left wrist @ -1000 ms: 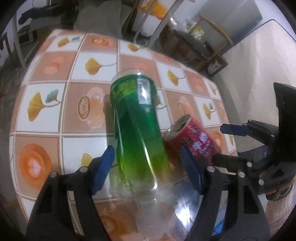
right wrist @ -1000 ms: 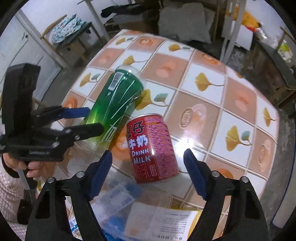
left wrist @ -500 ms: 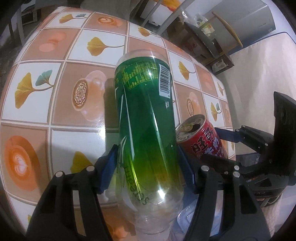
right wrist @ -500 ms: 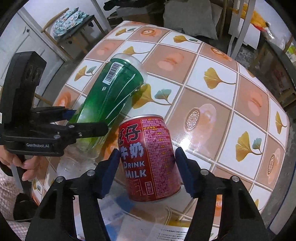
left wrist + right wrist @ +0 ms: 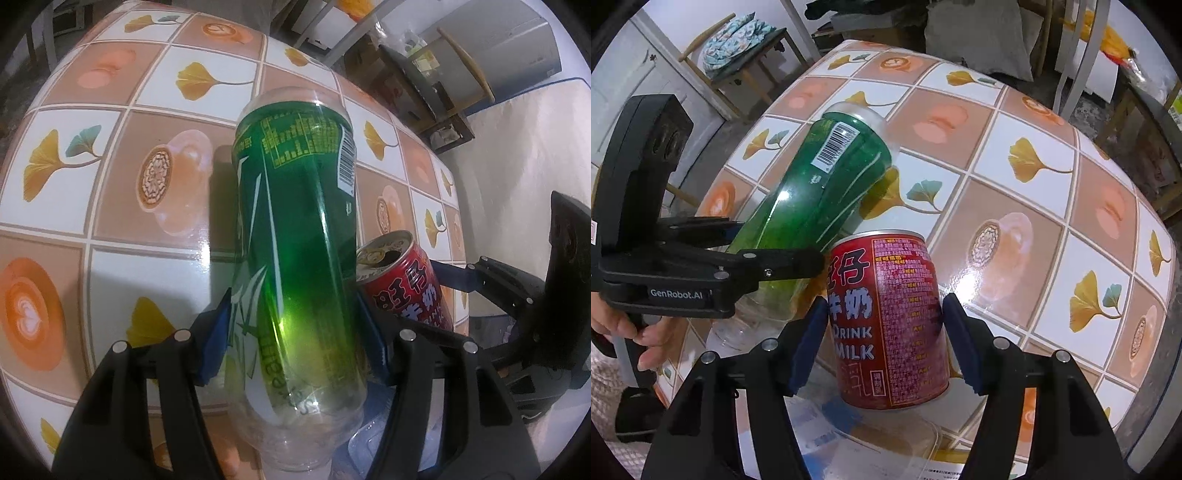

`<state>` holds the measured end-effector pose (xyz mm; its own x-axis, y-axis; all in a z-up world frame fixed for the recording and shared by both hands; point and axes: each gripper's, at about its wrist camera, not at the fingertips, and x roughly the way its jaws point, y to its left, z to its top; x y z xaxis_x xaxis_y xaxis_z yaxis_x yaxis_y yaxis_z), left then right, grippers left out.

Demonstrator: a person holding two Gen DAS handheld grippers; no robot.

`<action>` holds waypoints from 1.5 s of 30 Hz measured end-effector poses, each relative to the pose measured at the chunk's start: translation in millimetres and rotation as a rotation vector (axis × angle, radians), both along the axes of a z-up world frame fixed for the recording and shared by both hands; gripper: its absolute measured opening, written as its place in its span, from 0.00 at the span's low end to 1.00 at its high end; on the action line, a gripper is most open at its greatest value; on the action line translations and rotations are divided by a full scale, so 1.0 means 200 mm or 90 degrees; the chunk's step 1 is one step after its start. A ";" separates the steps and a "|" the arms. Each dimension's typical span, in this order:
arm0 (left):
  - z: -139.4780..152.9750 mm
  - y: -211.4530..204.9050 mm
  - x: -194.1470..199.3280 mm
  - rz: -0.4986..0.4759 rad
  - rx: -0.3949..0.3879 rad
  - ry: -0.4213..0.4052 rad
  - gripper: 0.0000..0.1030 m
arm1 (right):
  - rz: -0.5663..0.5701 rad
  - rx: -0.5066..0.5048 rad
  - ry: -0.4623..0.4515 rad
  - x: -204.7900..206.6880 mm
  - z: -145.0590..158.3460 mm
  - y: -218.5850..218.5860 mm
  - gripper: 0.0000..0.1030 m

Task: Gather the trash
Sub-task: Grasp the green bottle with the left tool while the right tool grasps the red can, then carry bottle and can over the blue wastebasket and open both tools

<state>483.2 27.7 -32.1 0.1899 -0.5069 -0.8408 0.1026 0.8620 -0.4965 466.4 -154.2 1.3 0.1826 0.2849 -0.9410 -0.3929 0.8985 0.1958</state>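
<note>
Surface: tiled table (image 5: pixel 1027 206) with white and tan squares, ginkgo leaves and coffee-cup motifs; glossy, reflecting light.
Background: a wooden chair with a patterned cushion (image 5: pixel 733 40) stands beyond the far-left edge in the right wrist view; cluttered shelving shows past the table in the left wrist view.
Green bottle (image 5: pixel 295 236): clear plastic with a green label and barcode, lying tilted on the table with its base pointing away and its clear shoulder toward the camera.
Red can (image 5: pixel 890 317): upright on the table, lettered "DRINK MILK", its top already opened; it stands just beside the bottle, on the bottle's right in the left wrist view.
Left gripper (image 5: pixel 295 339): blue pads pressed against both sides of the bottle's lower body, having just closed in on it.
Right gripper (image 5: pixel 884 336): blue pads flanking the can's sides, touching it after narrowing around it.
Hand (image 5: pixel 631 332): seen at the left edge of the right wrist view, holding the left gripper's handle.
Foreground: clear plastic packaging (image 5: pixel 871 443) and printed paper lie below the can.
</note>
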 end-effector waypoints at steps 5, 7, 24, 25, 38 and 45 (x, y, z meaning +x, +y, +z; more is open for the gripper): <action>0.11 0.06 -0.03 0.015 -0.002 -0.053 0.57 | -0.006 0.008 -0.027 -0.02 0.05 -0.01 0.60; 0.16 0.07 -0.05 0.019 -0.001 -0.074 0.57 | -0.015 0.010 -0.044 -0.02 0.08 -0.02 0.60; 0.66 0.00 -0.36 0.006 0.000 -0.229 0.57 | -0.087 0.048 -0.153 -0.22 0.50 -0.17 0.59; 0.69 -0.01 -0.37 0.002 0.000 -0.236 0.57 | -0.091 0.052 -0.162 -0.25 0.54 -0.18 0.59; 0.95 -0.47 -0.68 -0.098 -0.035 -0.293 0.57 | -0.179 0.058 -0.242 -0.73 0.86 -0.60 0.59; 1.02 -0.99 -0.87 -0.213 -0.059 -0.309 0.57 | -0.295 0.042 -0.258 -1.11 0.87 -1.06 0.59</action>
<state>309.9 -169.5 171.9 0.3595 -0.6725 -0.6470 0.5950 0.6993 -0.3963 245.3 -366.3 176.0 0.6407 0.1455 -0.7539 -0.0195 0.9847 0.1734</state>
